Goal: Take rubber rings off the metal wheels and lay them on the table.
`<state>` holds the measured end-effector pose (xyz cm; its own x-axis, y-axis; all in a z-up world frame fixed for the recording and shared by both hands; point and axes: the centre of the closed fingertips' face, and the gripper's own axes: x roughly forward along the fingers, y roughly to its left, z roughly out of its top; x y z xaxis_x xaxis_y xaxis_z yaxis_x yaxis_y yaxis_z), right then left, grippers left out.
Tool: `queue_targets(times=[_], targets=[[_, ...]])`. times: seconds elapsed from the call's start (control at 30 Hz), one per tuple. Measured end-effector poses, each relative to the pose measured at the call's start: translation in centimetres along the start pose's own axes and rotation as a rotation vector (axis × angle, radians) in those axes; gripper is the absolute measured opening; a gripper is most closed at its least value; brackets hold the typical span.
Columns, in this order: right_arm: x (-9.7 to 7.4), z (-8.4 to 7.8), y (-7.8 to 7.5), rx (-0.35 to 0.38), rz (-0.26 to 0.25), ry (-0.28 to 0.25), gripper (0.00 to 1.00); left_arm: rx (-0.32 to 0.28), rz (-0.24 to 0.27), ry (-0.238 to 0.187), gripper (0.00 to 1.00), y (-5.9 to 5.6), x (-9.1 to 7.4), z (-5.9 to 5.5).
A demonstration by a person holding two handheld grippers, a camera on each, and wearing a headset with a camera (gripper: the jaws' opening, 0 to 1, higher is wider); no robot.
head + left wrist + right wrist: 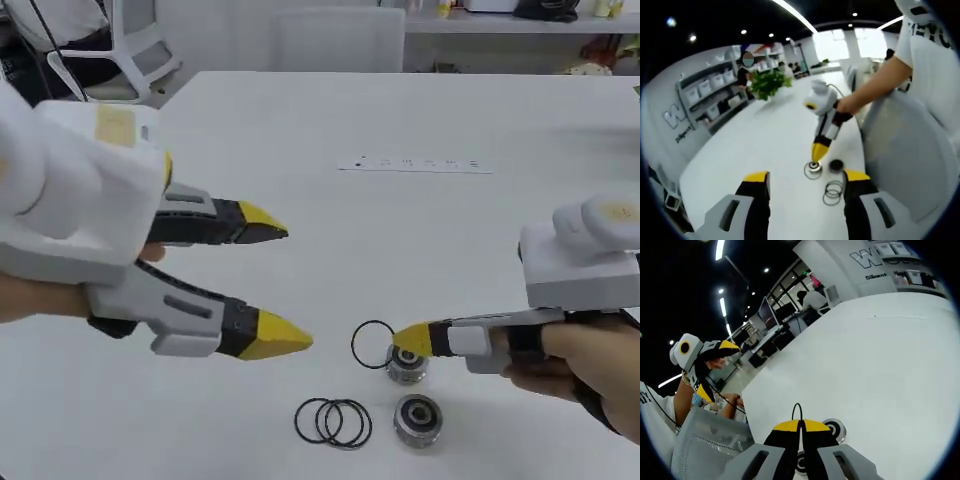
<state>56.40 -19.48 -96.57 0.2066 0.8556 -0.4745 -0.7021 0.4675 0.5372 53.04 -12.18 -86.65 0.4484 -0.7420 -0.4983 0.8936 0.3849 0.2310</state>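
The rubber ring (pixel 353 345) is pinched at the tip of the right tool (pixel 402 340), jaws pressed together, just left of a metal wheel (pixel 406 366). Three freed rings (pixel 333 422) lie on the desk (pixel 300 180) nearby, beside a second wheel (pixel 417 420). The left tool (pixel 295 287), spread, is farther off; probably the right one lays the ring down.

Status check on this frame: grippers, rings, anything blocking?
Right gripper shut on rubber ring, beside a metal wheel. Left gripper open, hovering. Three rings lie on table. Nothing blocking.
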Motion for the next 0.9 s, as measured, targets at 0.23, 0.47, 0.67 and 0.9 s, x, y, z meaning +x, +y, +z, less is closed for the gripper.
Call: queue_targets(times=[0.23,0.47,0.67,0.9], targets=[[0.5,-0.6,1.5,-0.019,0.047,0.038,0.0,-0.097,0.082,-0.03,0.62,-0.1,-2.2,-1.5],[1.1,-1.2,2.5,-0.026,0.078,0.058,0.0,-0.204,0.154,-0.033,0.65,-0.5,-3.4,-4.0],[2.0,-2.5,3.4,-0.041,0.107,0.108,0.0,-0.278,0.187,-0.001,0.65,-1.5,-3.7,-7.0],[2.7,-3.8,3.9,-0.053,0.12,0.154,0.0,-0.339,0.175,0.052,0.68,-3.0,-3.2,-9.5]])
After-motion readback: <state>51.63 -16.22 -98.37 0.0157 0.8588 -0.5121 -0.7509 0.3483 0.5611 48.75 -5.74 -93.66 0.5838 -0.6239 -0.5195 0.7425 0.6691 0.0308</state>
